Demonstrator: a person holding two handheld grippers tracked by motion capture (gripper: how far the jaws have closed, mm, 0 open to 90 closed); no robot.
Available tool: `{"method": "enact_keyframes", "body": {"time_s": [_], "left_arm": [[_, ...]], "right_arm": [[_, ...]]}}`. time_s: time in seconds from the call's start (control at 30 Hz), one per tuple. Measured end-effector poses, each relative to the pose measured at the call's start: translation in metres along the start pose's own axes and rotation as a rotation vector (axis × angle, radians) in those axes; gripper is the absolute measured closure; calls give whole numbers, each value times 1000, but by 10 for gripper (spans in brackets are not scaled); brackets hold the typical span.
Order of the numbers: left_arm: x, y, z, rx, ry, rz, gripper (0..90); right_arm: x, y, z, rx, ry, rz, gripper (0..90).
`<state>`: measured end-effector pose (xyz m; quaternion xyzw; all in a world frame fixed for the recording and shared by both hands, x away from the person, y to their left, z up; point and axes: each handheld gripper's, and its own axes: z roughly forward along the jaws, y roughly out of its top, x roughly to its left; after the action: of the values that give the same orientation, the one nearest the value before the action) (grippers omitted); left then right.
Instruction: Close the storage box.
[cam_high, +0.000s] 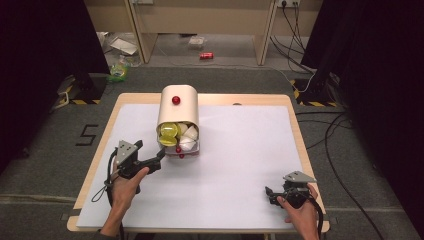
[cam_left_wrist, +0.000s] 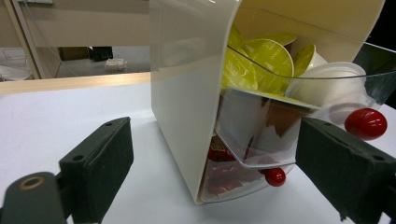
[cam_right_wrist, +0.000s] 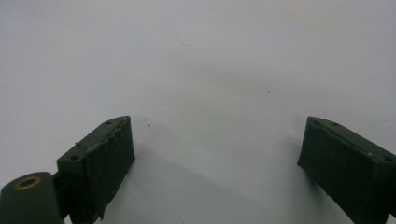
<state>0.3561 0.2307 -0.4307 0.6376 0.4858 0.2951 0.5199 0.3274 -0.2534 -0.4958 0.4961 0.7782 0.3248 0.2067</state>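
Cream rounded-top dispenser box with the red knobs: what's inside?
The cream dispenser box has its clear upper drawer tilted open, holding yellow-green foil-topped capsules and white ones. The lower drawer shows dark red contents, too blurred to identify. Anything deeper is hidden by the opaque shell.

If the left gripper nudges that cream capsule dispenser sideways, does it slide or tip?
Probably slides first: the dispenser sits on a smooth white table cover. Tipping looks possible if pushed high, since the body is tall and leans. Its clear drawer with the red knob hangs open, loaded with capsules, so a jolt may shift them. The left gripper is open beside it.
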Motion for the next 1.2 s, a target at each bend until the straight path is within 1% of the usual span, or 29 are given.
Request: {"method": "enact_keyframes", "body": {"time_s": [0.13,0.23,0.57,0.93,1.17,1.2], "left_arm": [[2,1,3,6,2,-11,107],[2,2,5,-2,5,-3,107],[4,4,11,-1,13,-2,107],[7,6,18,-1,18,-15,107],[7,10,22,3,32,6,107],[7,10,22,9,32,-3,103]], "right_arm": [[0,0,0,0,0,0,104],[0,0,0,0,0,0,103],[0,0,0,0,1,-1,103],[0,0,0,0,1,-1,103],[0,0,0,0,1,-1,103],[0,0,0,0,2,-1,103]]}}
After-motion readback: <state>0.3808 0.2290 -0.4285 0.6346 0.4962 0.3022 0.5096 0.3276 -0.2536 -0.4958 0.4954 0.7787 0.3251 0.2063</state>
